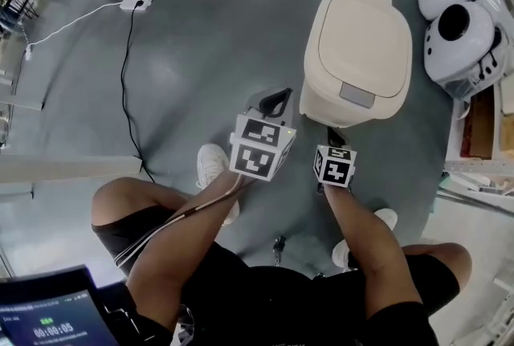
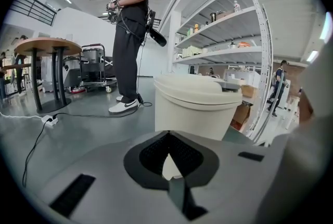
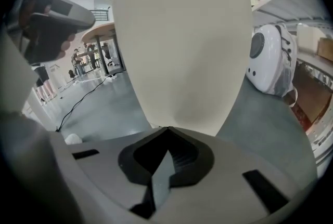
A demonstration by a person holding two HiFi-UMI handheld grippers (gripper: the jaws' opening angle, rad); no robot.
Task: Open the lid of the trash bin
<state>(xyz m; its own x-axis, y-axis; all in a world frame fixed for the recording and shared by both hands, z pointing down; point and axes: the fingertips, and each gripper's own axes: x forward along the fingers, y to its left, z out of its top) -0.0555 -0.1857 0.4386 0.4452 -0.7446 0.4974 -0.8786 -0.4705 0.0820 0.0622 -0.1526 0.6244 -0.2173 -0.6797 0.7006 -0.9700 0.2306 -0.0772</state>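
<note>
- Right gripper (image 1: 336, 137), fingers clenched empty, is nearer: trash bin (image 1: 328, 105) dead ahead, shut lid (image 1: 365, 39) above.
- Left gripper (image 1: 277, 102), clenched empty too, sits farther left.

Under me the grey floor (image 1: 185, 55) carries a black cable (image 1: 124, 71) running to a white power block (image 1: 135, 2). Two white domed machines (image 1: 462, 31) sit beside the shelving (image 2: 223, 36). Further off, a person (image 2: 130, 36) stands near a round table (image 2: 47, 47).

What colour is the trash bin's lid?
The trash bin's rounded plastic lid is cream, seen best in the head view.
</note>
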